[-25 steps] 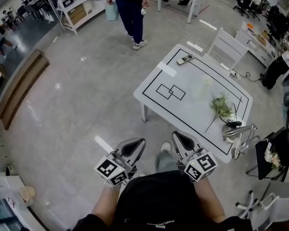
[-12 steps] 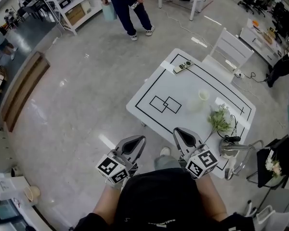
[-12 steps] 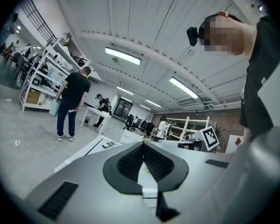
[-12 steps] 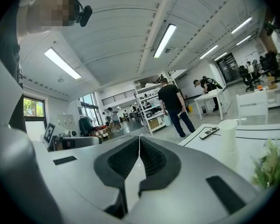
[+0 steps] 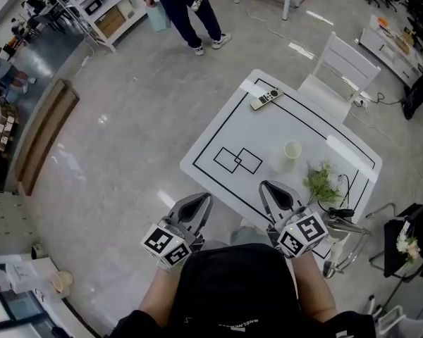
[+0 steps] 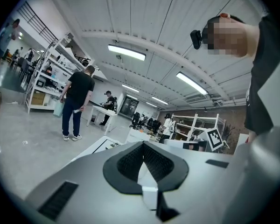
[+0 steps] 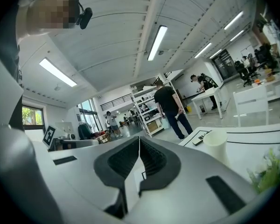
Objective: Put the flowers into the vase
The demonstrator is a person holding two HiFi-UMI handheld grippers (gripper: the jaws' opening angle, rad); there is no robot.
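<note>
Flowers [image 5: 322, 182]: small bunch with pale green leaves, a few whitish bits and a thin stem. They lie flat on the table [image 5: 303, 122], toward its near-right corner and inside the black tape border. In the right gripper view the flowers [image 7: 270, 169] are only a blurry green tuft at the frame edge.

Vase [image 5: 291, 151]: plain cream cylinder, upright with its mouth open, about mid-table. It's near the flowers but not touching them. It's also clear in the right gripper view [image 7: 216, 146].

Left gripper [image 5: 200, 200]: jaws pressed together, nothing in them, confirmed in its own view [image 6: 142, 149]. It's off the table's near-left edge, over the floor.

Right gripper [image 5: 271, 187]: jaws also pressed together and empty [image 7: 139, 144]. Its tip is over the table's near edge, short of the vase.

Edges and clearance around the table:
- Two taped squares [image 5: 237, 160] on the left half of the top, otherwise bare there.
- Remote [image 5: 266, 98] near the far-left edge.
- Black cable [image 5: 344, 191] on the top, just right of the flowers.
- White chair [image 5: 344, 66] right up against the far side.
- Metal stand [image 5: 347, 225] crowding the near-right corner.
- Floor [image 5: 127, 139] left of the table is wide open.
- A person [image 5: 178, 5] is standing well beyond the far-left side.
</note>
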